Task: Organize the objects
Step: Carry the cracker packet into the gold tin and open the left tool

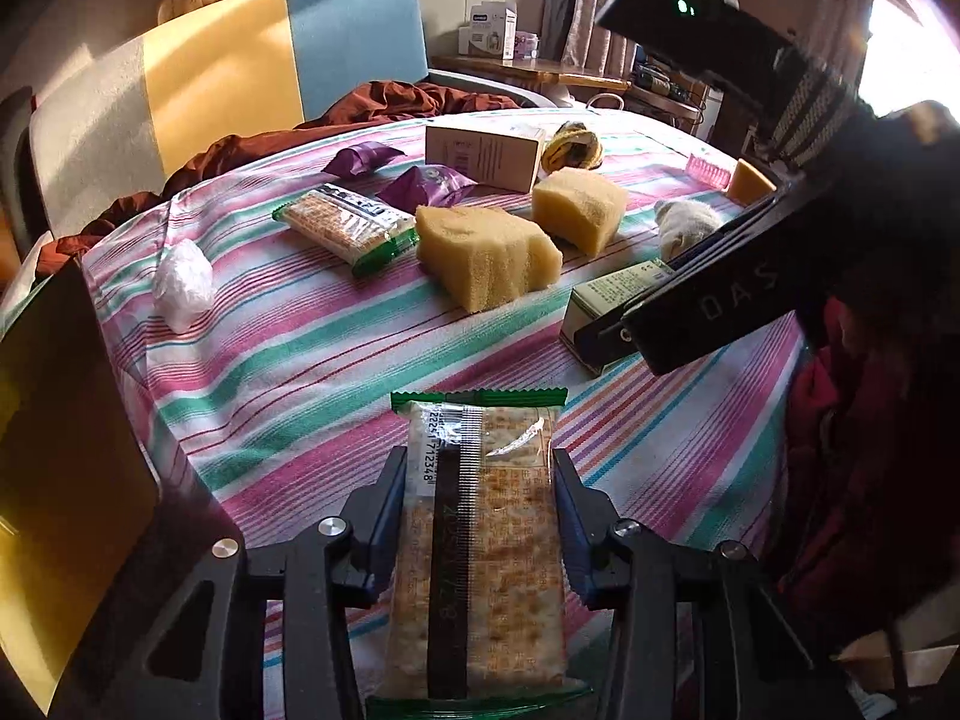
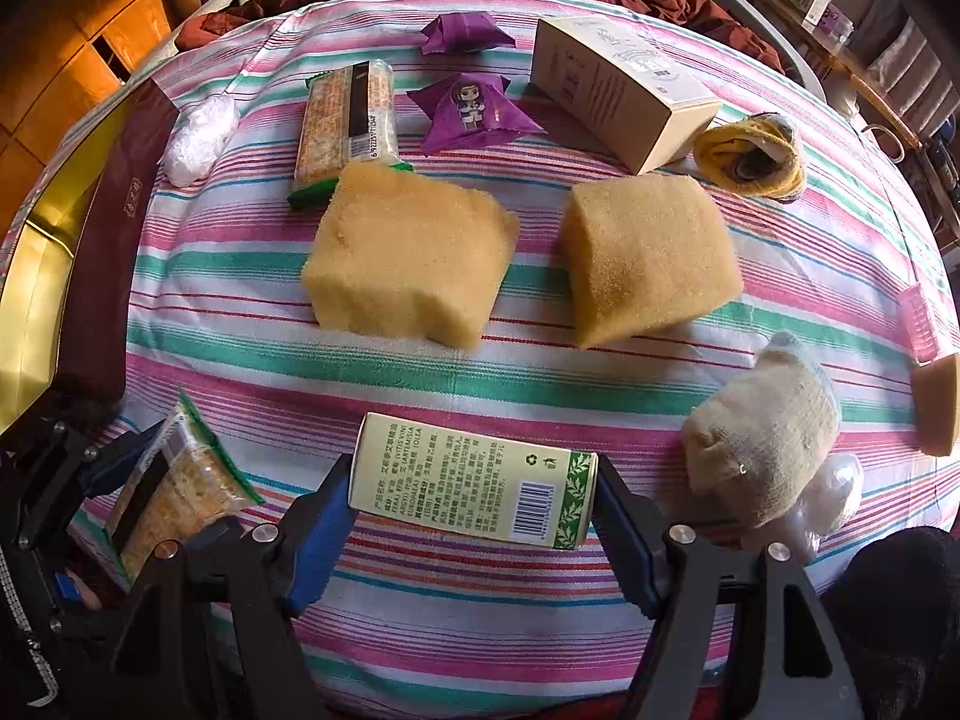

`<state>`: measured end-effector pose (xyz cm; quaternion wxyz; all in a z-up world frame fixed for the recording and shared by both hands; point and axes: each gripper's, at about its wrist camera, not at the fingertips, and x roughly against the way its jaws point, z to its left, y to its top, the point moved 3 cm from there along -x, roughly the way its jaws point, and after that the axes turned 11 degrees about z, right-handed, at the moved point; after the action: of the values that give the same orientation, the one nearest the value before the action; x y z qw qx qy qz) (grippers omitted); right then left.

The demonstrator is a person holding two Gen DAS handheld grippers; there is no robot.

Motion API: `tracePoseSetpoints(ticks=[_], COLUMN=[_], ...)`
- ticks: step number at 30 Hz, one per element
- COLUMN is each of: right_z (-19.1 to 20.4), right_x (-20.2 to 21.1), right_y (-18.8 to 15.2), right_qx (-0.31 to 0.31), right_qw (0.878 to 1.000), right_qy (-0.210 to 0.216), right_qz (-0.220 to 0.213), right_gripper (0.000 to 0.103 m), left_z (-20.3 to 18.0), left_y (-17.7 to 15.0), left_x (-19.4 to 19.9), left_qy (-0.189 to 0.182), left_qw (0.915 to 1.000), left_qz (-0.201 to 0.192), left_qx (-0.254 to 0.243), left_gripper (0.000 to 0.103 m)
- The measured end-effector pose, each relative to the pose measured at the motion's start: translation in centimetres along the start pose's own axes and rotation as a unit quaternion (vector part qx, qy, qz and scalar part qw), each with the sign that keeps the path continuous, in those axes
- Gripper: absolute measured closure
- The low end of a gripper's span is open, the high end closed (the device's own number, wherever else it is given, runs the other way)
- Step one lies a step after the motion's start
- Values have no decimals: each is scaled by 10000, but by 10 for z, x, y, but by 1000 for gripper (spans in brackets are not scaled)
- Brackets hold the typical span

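Observation:
My left gripper [image 1: 477,480] is shut on a green-edged cracker packet [image 1: 480,546], held over the near edge of the striped cloth; it also shows in the right wrist view [image 2: 174,486]. My right gripper [image 2: 474,498] is shut on a small green and cream box [image 2: 474,483], seen in the left wrist view [image 1: 606,300] at the right. On the cloth lie a second cracker packet [image 2: 348,120], two yellow sponges [image 2: 408,252] [image 2: 651,258], two purple snack packs [image 2: 471,108] [image 2: 462,33], a cream carton [image 2: 618,90] and a cream sock [image 2: 762,444].
A round table under a striped cloth [image 2: 480,600] bears everything. A crumpled plastic ball [image 2: 198,135] lies at the left, a yellow sock roll [image 2: 750,159] at the back right, a pink comb [image 2: 918,324] and an orange block [image 2: 936,408] at the right edge. A dark red box [image 2: 114,252] sits at the left rim.

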<state>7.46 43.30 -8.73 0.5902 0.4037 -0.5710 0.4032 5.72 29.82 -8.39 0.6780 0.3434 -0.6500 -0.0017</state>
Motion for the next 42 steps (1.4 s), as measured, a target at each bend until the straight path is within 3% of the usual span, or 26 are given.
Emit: tracePoseSetpoints(ticks=[3, 6, 8, 10, 13, 16, 19, 22, 26, 33, 42], right_z=[3, 6, 7, 2, 3, 6, 9, 3, 4, 0, 2], right_x=[0, 0, 0, 0, 0, -1, -1, 0, -1, -2, -5], right_y=[-1, -1, -1, -2, -2, -2, -3, -8, -7, -6, -8], right_qx=[46, 90, 92, 102, 120, 122, 123, 126, 123, 140, 168], right_qw=[10000, 10000, 10000, 9999, 9999, 9999, 9999, 9999, 9999, 9999, 9998], right_qy=[19, 16, 15, 18, 1, -12, -15, -16, -16, -52, -107], right_qz=[-9, -12, -12, -15, -14, -15, -12, -13, -14, 3, 0], right_gripper=[28, 28, 28, 28, 28, 28, 28, 28, 28, 28, 28], left_z=[11, 42, 75, 114, 170, 213, 234, 247, 248, 245, 236], left_y=[0, -1, -7, -18, -42, -67, -86, -104, -119, -127, -136], left_x=[33, 72, 96, 114, 125, 115, 104, 96, 86, 95, 114], left_qy=[-52, -38, 113, 341, 922, 1236, 1573, 1634, 1679, 1801, 2024], left_qw=[9992, 9942, 9859, 9724, 9501, 9308, 9195, 9091, 9040, 8987, 8952], left_qz=[-323, -704, -898, -1037, -960, -614, -375, -214, -83, -216, -408], left_qx=[213, 812, 1408, 2064, 2821, 3386, 3583, 3826, 3930, 3992, 3950], left_gripper=[58, 58, 58, 57, 57, 58, 60, 62, 63, 63, 51])
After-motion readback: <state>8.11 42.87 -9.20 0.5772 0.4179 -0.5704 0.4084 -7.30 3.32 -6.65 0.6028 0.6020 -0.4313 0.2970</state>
